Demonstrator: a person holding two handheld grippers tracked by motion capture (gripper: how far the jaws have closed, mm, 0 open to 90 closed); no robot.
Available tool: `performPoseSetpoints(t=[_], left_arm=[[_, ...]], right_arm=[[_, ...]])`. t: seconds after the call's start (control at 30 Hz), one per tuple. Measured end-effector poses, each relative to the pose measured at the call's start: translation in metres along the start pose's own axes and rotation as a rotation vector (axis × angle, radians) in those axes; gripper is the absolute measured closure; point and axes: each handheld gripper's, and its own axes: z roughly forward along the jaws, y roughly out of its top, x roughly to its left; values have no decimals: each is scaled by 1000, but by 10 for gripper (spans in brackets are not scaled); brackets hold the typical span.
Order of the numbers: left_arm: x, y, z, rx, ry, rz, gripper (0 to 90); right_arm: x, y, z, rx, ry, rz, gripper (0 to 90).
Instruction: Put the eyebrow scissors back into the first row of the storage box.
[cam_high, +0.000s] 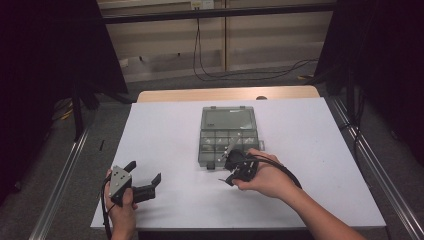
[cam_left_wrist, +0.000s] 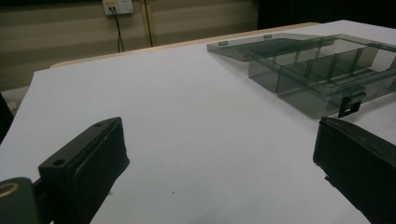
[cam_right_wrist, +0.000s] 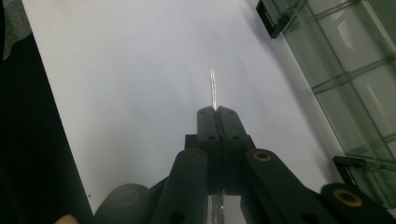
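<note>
Lying open near the centre of the white table sheet (cam_high: 165, 130): a smoky clear compartment box (cam_high: 228, 136), lid folded back toward the far edge; resting at the near left, well apart from the box: the left gripper (cam_high: 148, 174), jaws spread wide and gripping nothing; hovering just beside the box's near edge: the right gripper (cam_high: 231, 166), jaws pressed together, pinching a thin, flat clear strip (cam_right_wrist: 213, 88) protruding beyond the tips.

I see the compartment box (cam_high: 228, 136) lying open mid-table (cam_high: 310, 150), lid toward the far edge. My right gripper (cam_high: 231, 172) sits just before the box's near edge (thin strip (cam_right_wrist: 213, 88) pinched between its jaws). My left gripper (cam_high: 147, 180) rests well left, near the front edge.
</note>
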Motion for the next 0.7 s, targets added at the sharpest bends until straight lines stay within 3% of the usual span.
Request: performPoseSetpoints(t=[0.7], left_arm=[[0, 0, 0, 0, -3, 0, 23]], right_arm=[[-14, 6, -10, -19, 6, 5, 900]])
